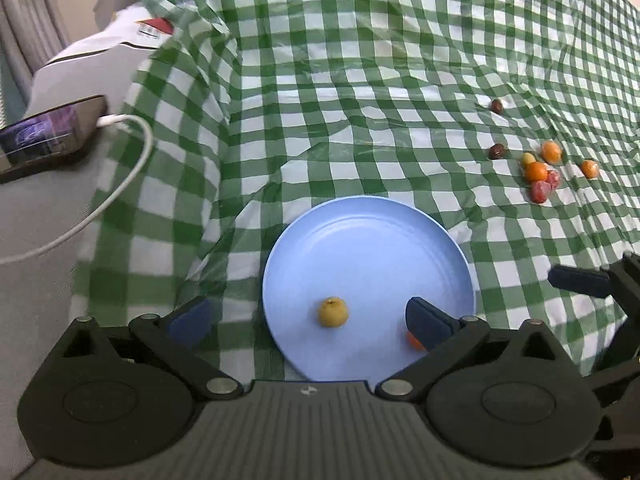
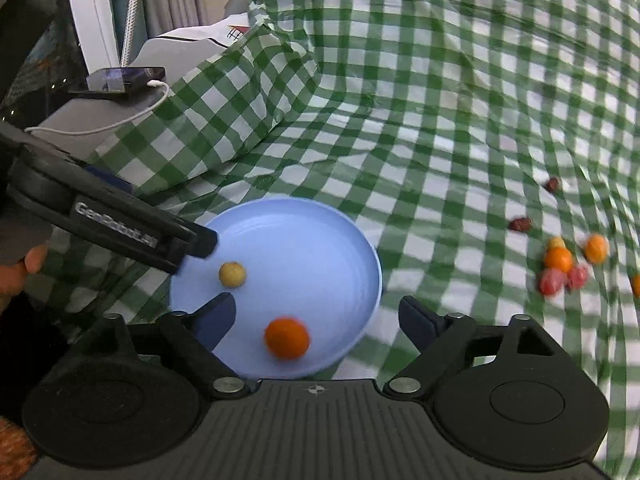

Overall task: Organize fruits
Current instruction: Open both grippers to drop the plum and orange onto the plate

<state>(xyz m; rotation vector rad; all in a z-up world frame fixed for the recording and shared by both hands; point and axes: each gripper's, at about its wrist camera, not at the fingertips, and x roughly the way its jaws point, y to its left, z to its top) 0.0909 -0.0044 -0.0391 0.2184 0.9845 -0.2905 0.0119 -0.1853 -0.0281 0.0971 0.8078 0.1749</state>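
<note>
A small yellow round fruit (image 1: 333,312) lies on a pale blue round plate (image 1: 368,240), between the left gripper's (image 1: 308,316) wide-spread jaws, on green-checked cloth (image 1: 360,100).

A home: checked tablecloth (image 1: 360,80), curtains (image 1: 24,12), charging phone (image 1: 52,132).

- A round light-blue plastic plate (image 1: 360,248) lay on the green-and-white checked tablecloth (image 1: 360,80).
- A small yellow round fruit (image 1: 333,311) sat in the plate, toward its near left side in the left wrist view.
- A small orange round fruit (image 2: 287,338) sat in the plate too, apart from the first, nearer the rim.
- A loose cluster of small orange, red and yellow fruits (image 1: 540,172) lay on the cloth, well right of the plate.
- Two dark brown small fruits (image 1: 497,152) lay behind that cluster.
- A dark smartphone with a white cable (image 1: 52,132) lay far left, off the cloth.
</note>
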